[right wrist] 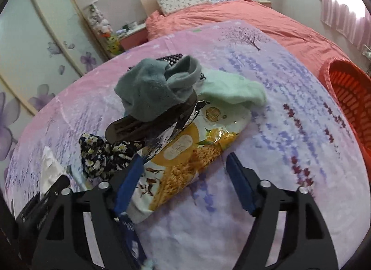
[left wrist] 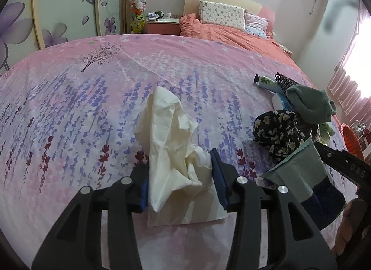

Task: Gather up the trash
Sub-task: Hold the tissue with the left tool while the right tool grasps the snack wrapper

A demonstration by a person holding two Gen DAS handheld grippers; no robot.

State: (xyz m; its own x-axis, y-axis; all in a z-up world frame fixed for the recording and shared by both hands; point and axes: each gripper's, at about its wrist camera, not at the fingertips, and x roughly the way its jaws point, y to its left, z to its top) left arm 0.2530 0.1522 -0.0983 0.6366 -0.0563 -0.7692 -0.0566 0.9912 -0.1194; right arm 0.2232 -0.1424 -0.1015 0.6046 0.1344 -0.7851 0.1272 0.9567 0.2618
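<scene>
A crumpled cream tissue [left wrist: 171, 144] stands on the pink flowered bedspread [left wrist: 69, 107], and my left gripper [left wrist: 179, 162] is shut on its lower part, with both blue pads against the paper. In the right wrist view a yellow-and-white snack bag [right wrist: 185, 154] lies flat on the bedspread between the fingers of my right gripper [right wrist: 184, 157]. That gripper is open: its left pad [right wrist: 128, 181] touches the bag's edge and its right pad stands clear of it. The bag's zigzag end [left wrist: 299, 172] shows in the left wrist view.
A grey-green sock [right wrist: 153, 89], a mint sock [right wrist: 231, 89], a floral cloth [right wrist: 102, 154] and a brown strip [right wrist: 143, 126] are piled beyond the bag. A hand-cream tube [left wrist: 266, 82] lies further off. An orange basket [right wrist: 347, 98] stands at the bed's right edge.
</scene>
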